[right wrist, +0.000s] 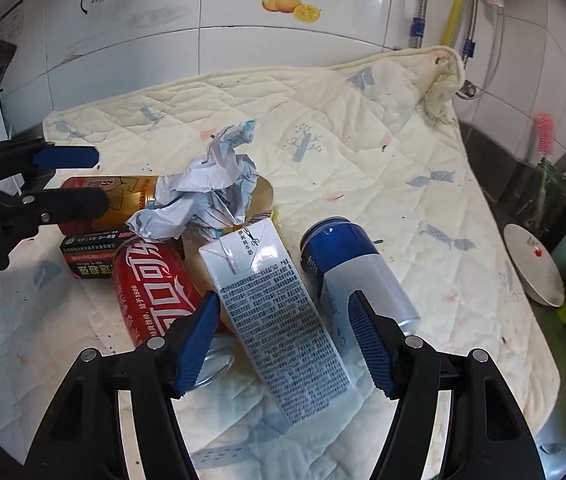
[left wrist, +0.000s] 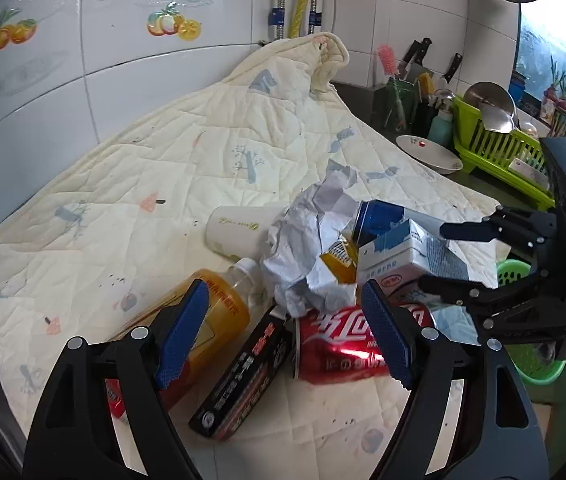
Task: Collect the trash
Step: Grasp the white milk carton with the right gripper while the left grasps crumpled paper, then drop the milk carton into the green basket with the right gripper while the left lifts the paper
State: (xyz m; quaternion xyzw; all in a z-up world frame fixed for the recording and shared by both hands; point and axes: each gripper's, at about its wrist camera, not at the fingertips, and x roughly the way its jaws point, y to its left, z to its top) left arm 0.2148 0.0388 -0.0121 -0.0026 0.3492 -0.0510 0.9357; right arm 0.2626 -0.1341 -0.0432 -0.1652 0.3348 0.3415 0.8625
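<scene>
A pile of trash lies on a quilted cream cloth [left wrist: 143, 168]. It holds an orange drink bottle [left wrist: 219, 304], a black box [left wrist: 243, 372], a red cola can [left wrist: 343, 344], crumpled paper [left wrist: 307, 248], a white paper cup [left wrist: 239, 232], a blue can [right wrist: 347, 264] and a white milk carton [right wrist: 283, 312]. My left gripper [left wrist: 285, 334] is open above the black box and cola can. My right gripper [right wrist: 285, 344] is open and straddles the carton, with a gap showing at its left pad. Each gripper appears in the other's view: right gripper [left wrist: 435, 256], left gripper [right wrist: 99, 180].
A tiled wall runs behind the cloth. To the right stand a white plate [left wrist: 429, 154], a green dish rack [left wrist: 499, 140] and a knife holder [left wrist: 415, 68]. A green basket [left wrist: 523, 360] sits beyond the counter's near right edge.
</scene>
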